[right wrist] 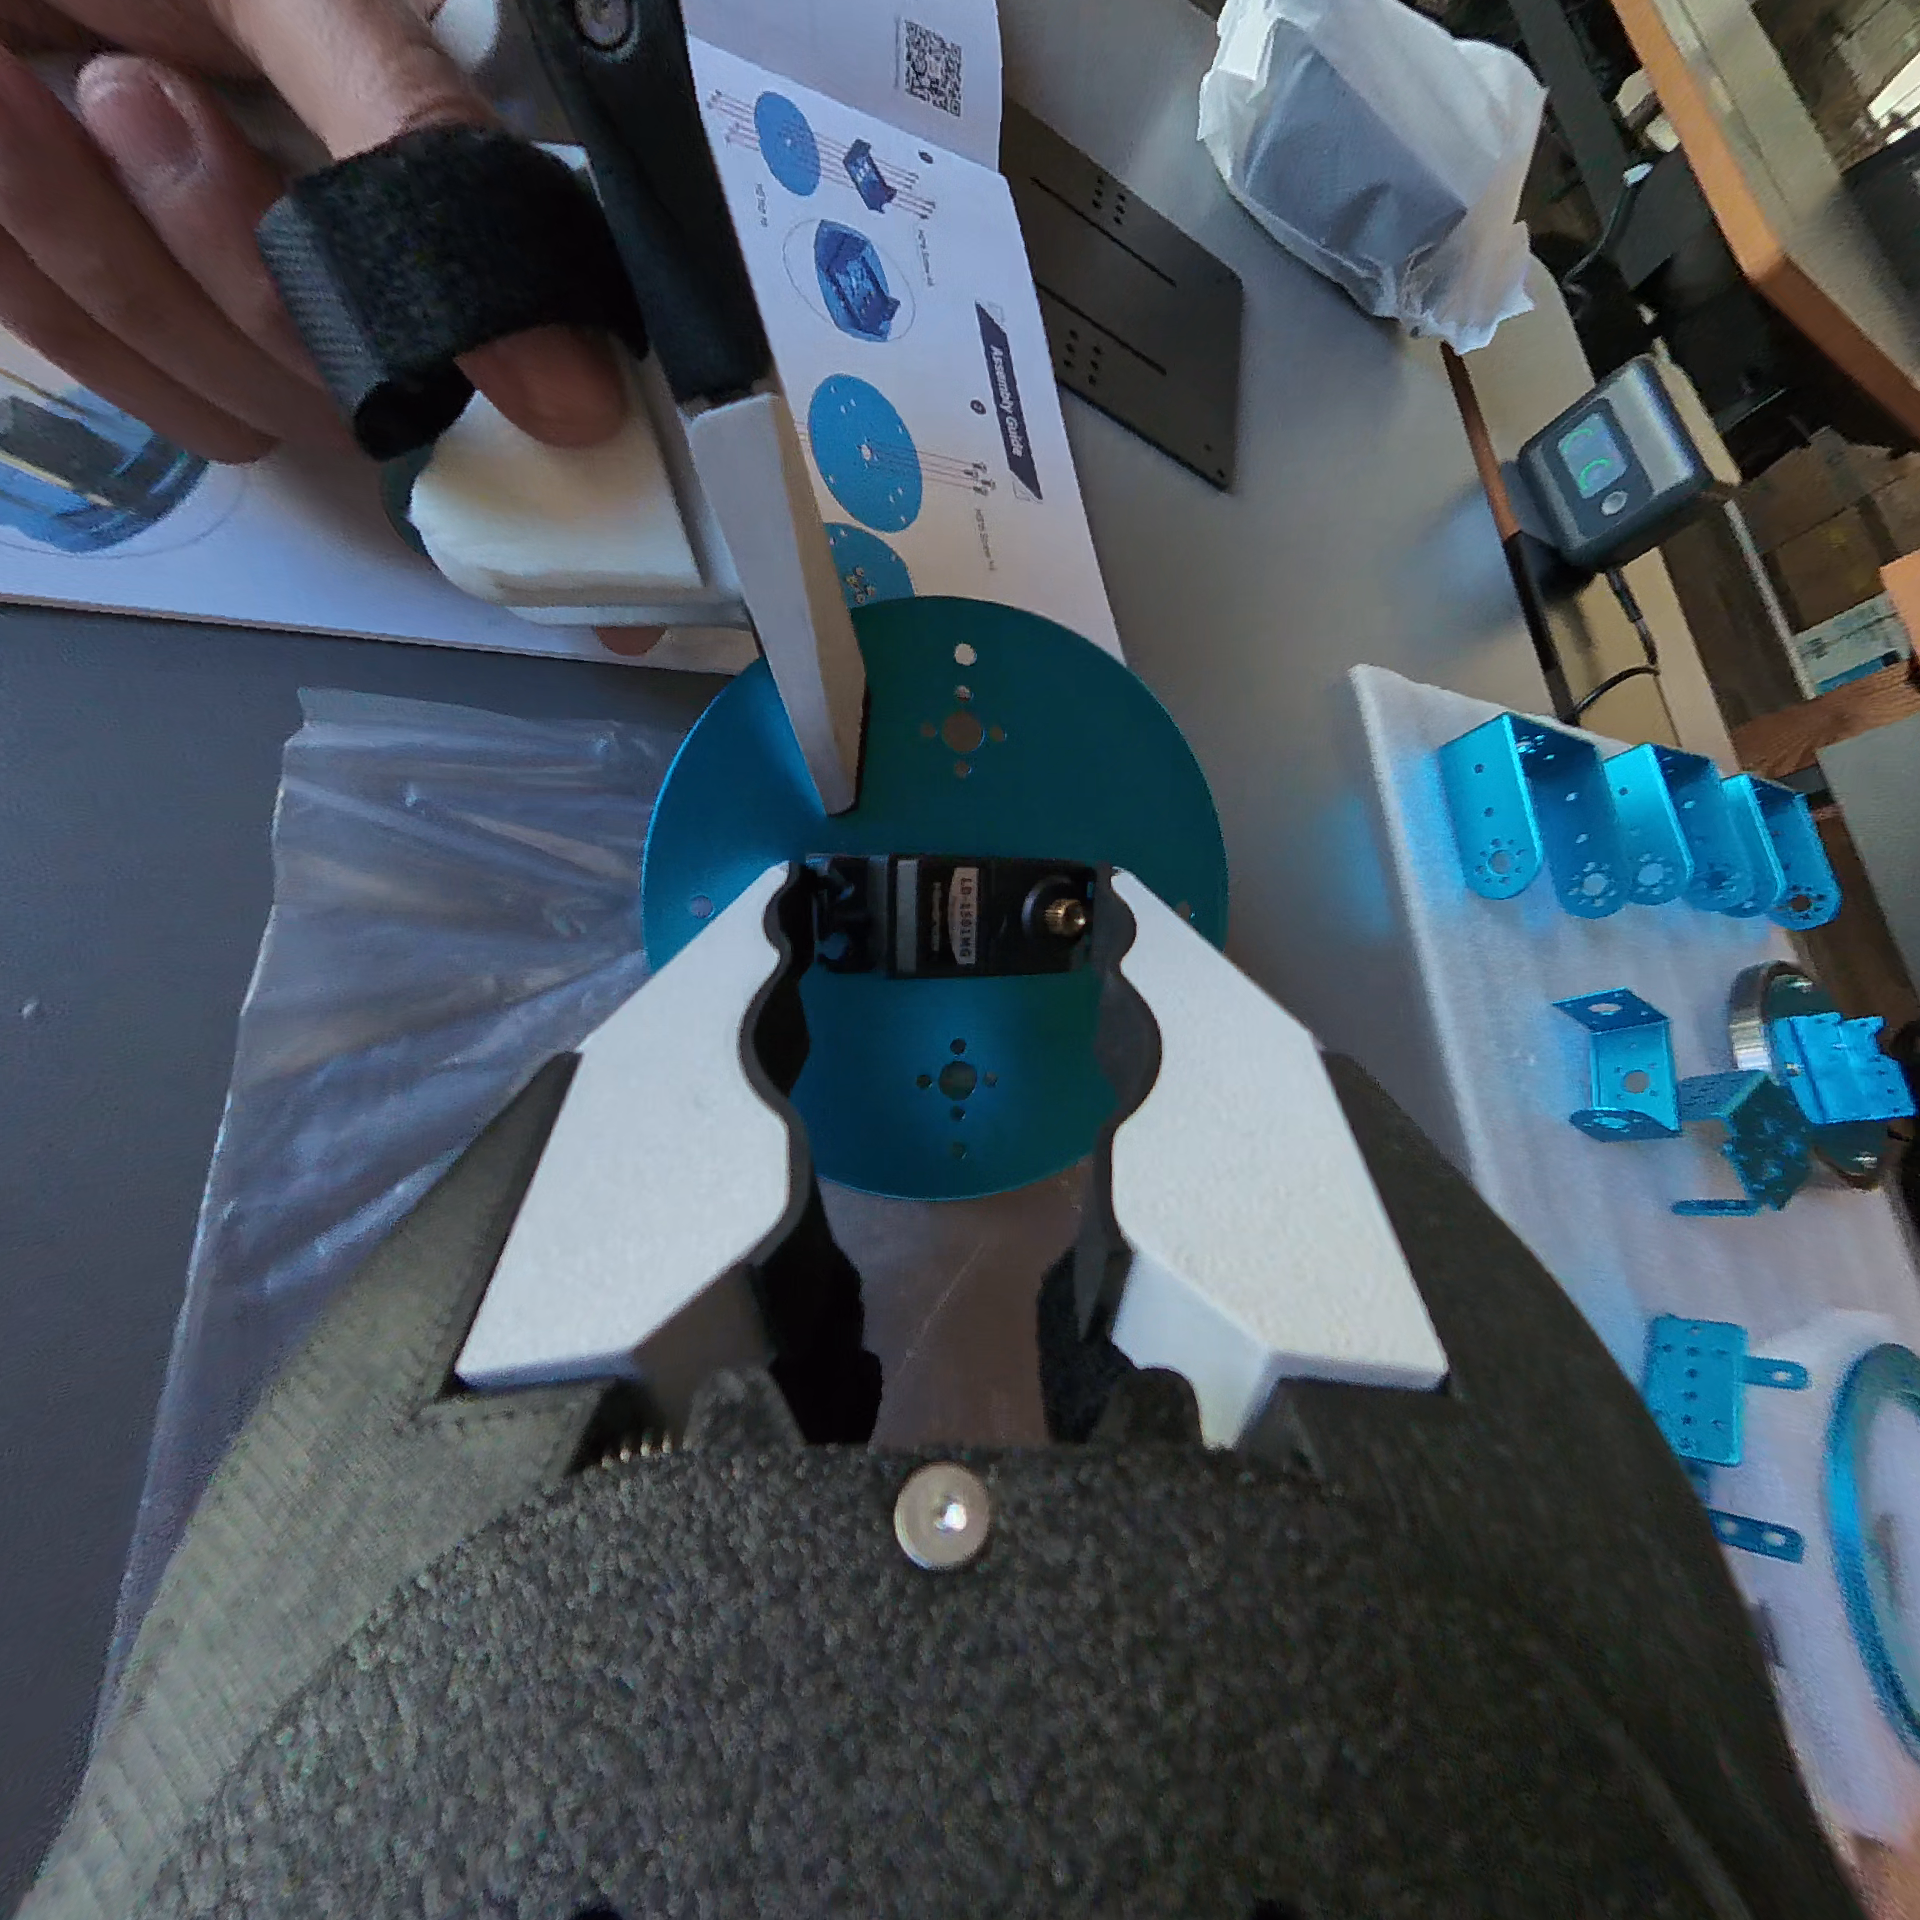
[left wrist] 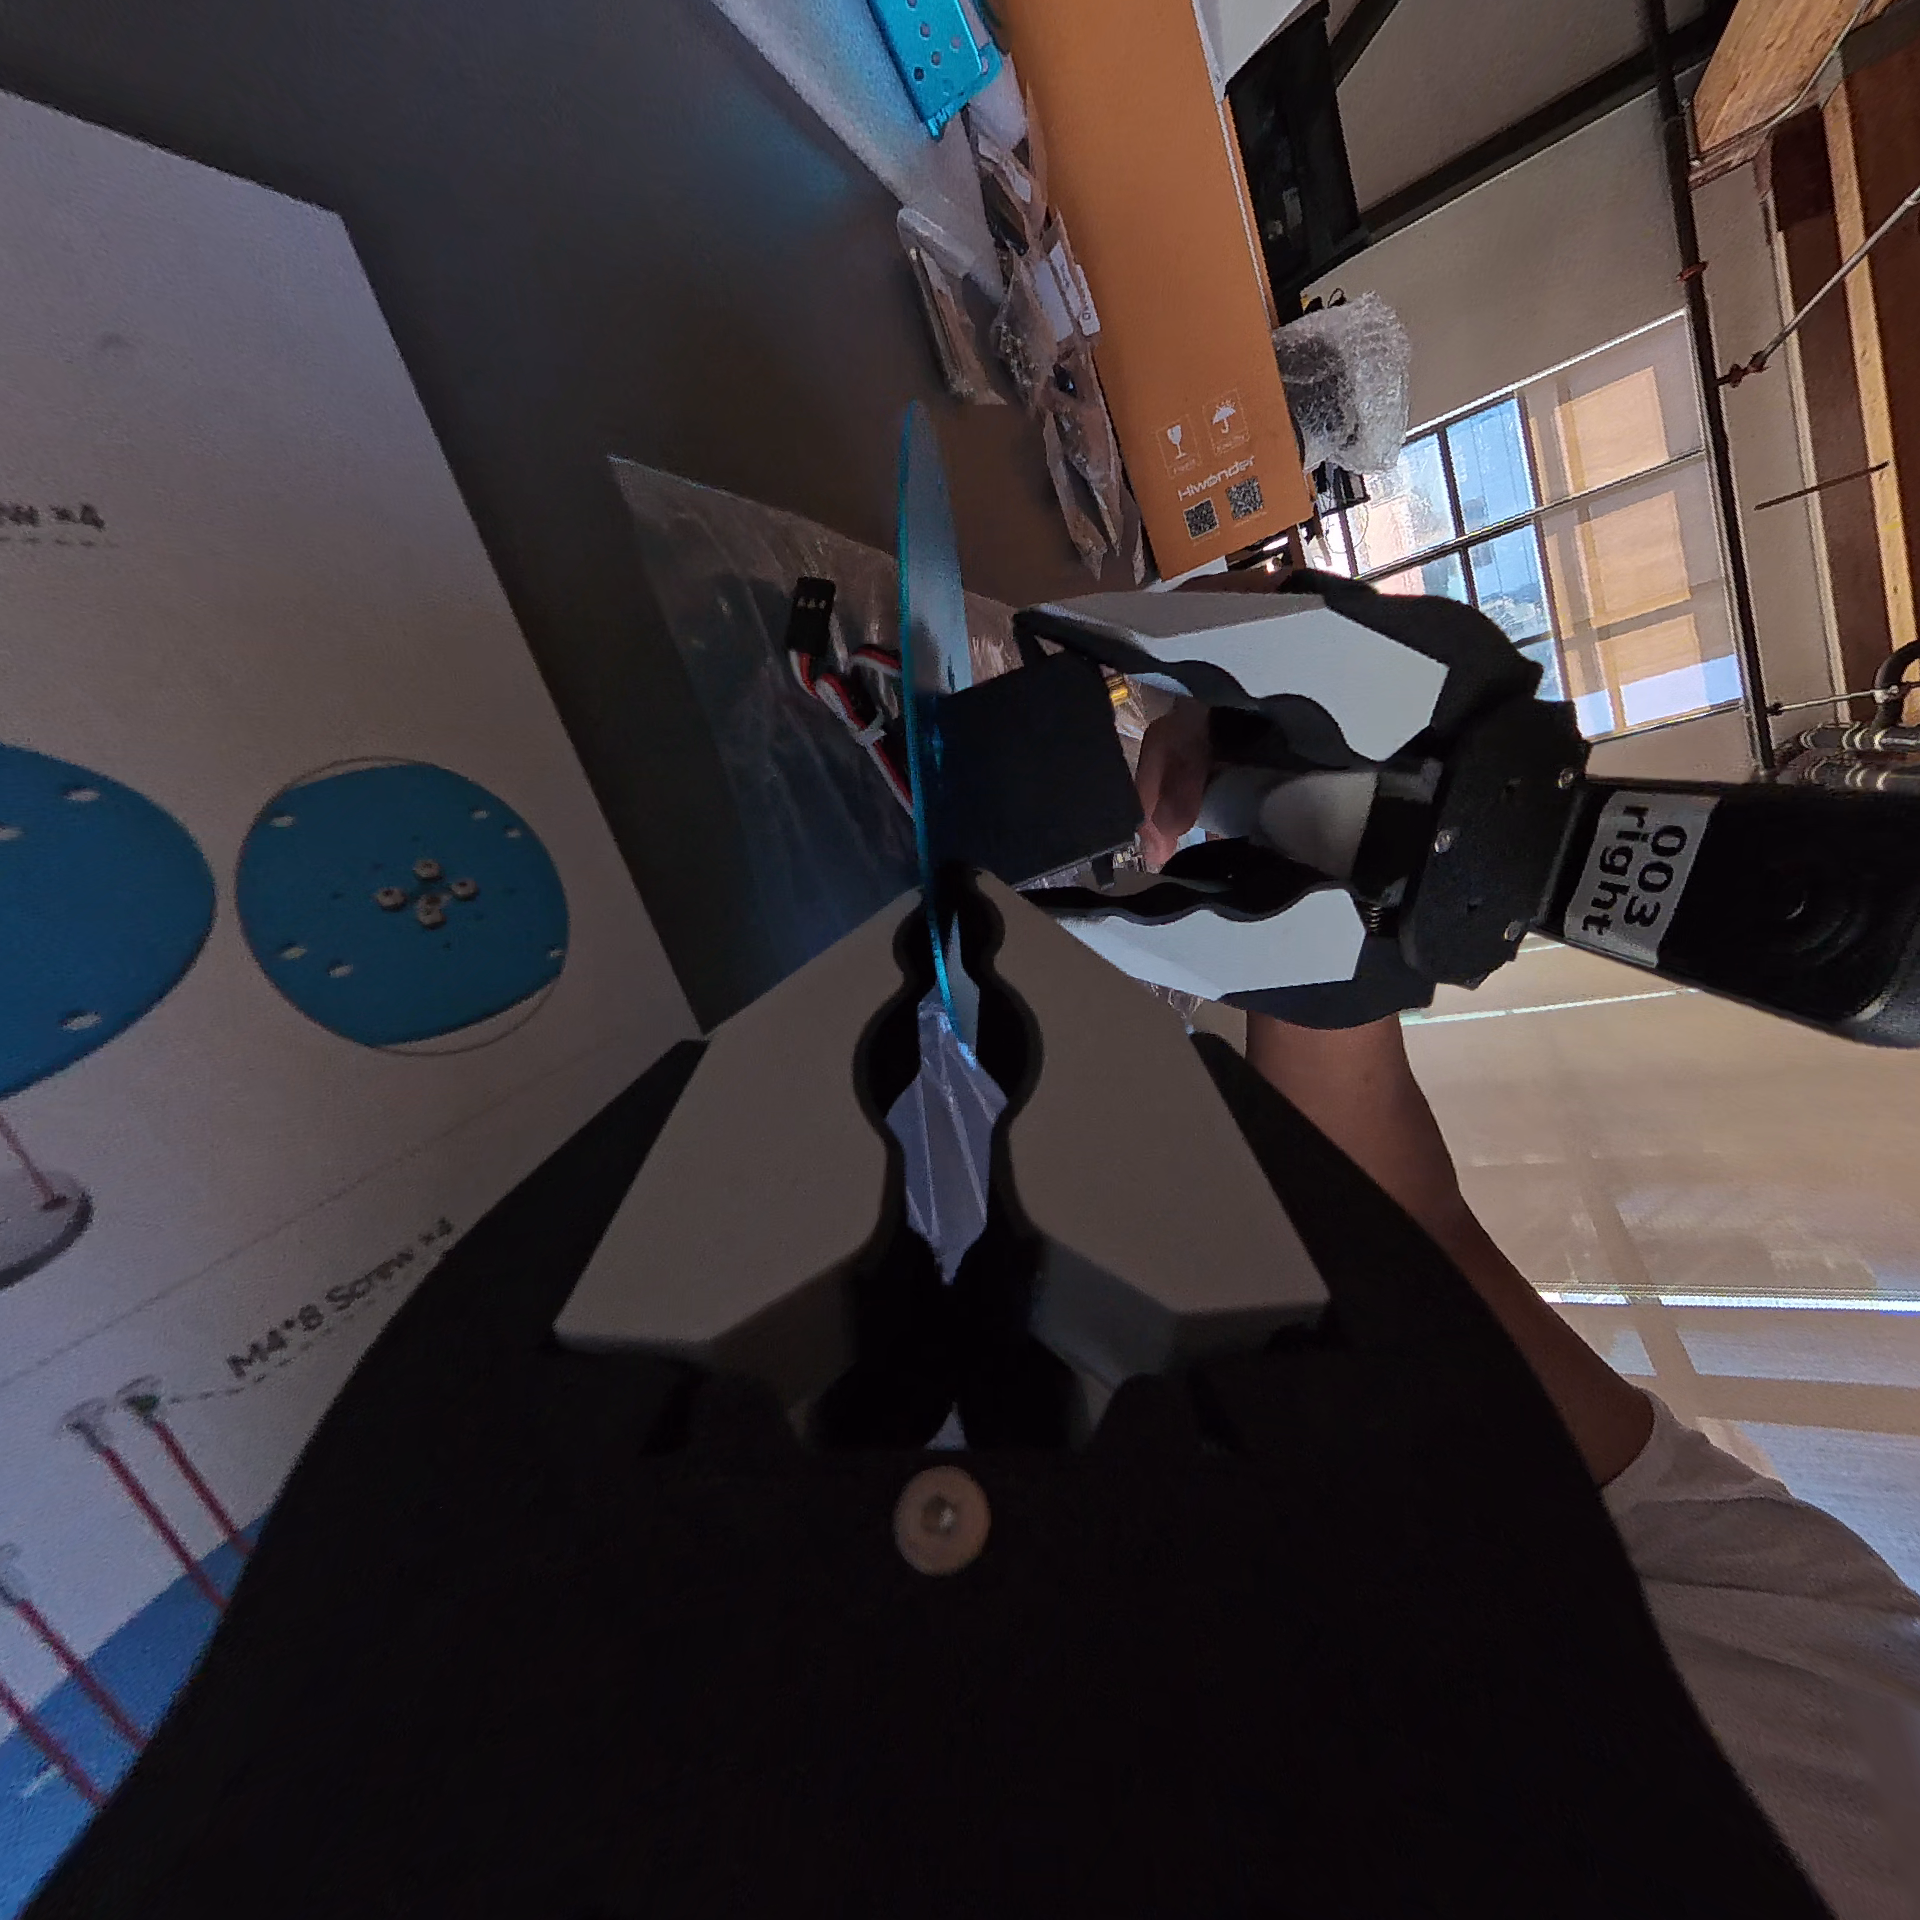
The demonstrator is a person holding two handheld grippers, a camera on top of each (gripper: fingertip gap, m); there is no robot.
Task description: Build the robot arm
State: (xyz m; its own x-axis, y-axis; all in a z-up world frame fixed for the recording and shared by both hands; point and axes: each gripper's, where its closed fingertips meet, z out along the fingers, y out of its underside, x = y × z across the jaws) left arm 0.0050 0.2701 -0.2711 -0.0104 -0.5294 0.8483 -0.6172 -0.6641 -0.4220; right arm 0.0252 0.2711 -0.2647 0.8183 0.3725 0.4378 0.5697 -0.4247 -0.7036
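Note:
A blue round metal plate [right wrist: 935, 1101] with holes is held upright above the table. My left gripper [left wrist: 951, 914] is shut on its rim; the plate shows edge-on in the left wrist view [left wrist: 925, 582]. In the right wrist view the left gripper [right wrist: 842, 800] comes in from the top. My right gripper [right wrist: 951, 883] is shut on a black servo [right wrist: 935, 914] and holds it against the plate's middle. The left wrist view shows the right gripper [left wrist: 1049, 769] pressing the servo [left wrist: 997, 748] onto the plate from the right. The servo's wires [left wrist: 862, 686] hang behind the plate.
A printed assembly sheet [right wrist: 914, 364] lies to the left and behind. A clear plastic bag [right wrist: 416, 883] lies under the plate. A white foam tray [right wrist: 1455, 1039] with several blue brackets [right wrist: 1662, 862] is to the right. A black perforated plate [right wrist: 1132, 312] and an orange box [left wrist: 1164, 260] lie farther off. The grippers are tip to tip, or close to it.

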